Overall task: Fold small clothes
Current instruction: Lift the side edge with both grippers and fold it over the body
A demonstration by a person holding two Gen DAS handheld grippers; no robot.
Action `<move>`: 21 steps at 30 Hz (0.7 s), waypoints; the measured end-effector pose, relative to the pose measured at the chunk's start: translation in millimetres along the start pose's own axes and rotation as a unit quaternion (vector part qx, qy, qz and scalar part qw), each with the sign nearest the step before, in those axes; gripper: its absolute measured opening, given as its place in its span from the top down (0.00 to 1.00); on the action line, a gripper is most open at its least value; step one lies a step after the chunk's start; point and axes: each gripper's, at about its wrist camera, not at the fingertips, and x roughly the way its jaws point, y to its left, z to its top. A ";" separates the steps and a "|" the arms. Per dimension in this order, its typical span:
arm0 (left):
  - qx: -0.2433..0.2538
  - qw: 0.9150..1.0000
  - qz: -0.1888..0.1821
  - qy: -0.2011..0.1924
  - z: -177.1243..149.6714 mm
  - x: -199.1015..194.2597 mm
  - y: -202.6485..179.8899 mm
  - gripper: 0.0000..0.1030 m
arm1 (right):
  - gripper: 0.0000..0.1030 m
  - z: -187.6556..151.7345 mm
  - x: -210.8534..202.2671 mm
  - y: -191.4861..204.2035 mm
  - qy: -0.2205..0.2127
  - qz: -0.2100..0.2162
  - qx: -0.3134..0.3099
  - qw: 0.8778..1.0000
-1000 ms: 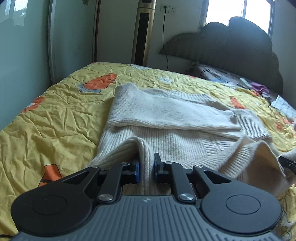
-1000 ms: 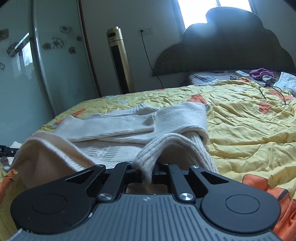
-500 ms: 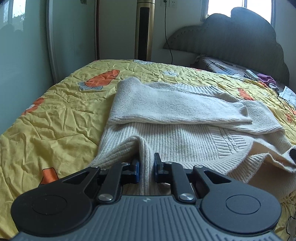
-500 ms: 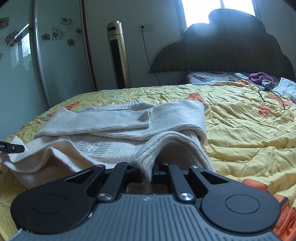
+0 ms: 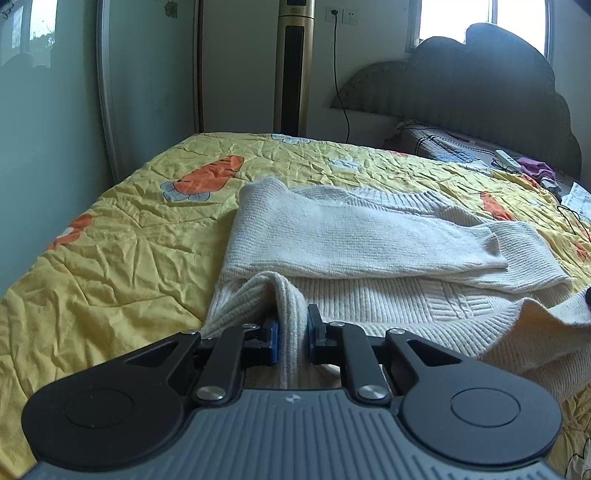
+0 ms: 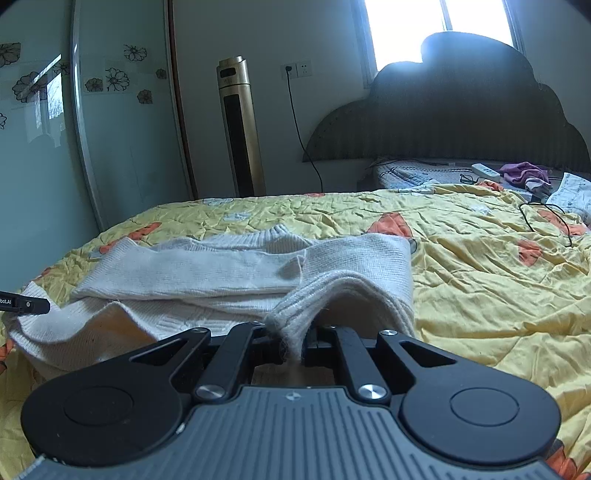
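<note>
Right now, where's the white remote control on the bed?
The white remote lies at the head of the bed, far right in both wrist views, on the striped bedding under the dark headboard, between the glasses and the purple cloth.

Backlit window [image 6: 406, 29] (glare), perhaps dark headboard [image 6: 461, 122].

a bed [image 5: 110, 258] in a yellow carrot-print quilt (creased) bears a cream sweater [image 5: 369, 236].

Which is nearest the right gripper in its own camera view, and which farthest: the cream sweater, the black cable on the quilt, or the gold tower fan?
1. Cream sweater: pinched in the right gripper.
2. Black cable: on the quilt, far right.
3. Gold tower fan: against the back wall, beyond the bed.
</note>
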 end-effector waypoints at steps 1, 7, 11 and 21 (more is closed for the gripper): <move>-0.001 1.000 0.000 -0.001 1.5 0.4 0.1 0.87 | 0.90 1.8 1.1 0.2 -0.001 0.000 0.000 1.000; -0.003 1.000 0.008 -0.025 12.8 -1.3 -1.0 0.87 | 0.90 15.3 7.6 -0.5 -0.011 0.002 -0.002 1.000; -0.009 0.999 0.013 -0.045 23.6 -1.5 -3.8 0.87 | 0.90 26.7 11.9 -0.8 -0.022 0.003 -0.002 1.000; -0.006 0.997 0.018 -0.074 59.3 8.3 -12.5 0.87 | 0.90 56.4 31.8 -8.1 -0.048 0.003 0.003 0.999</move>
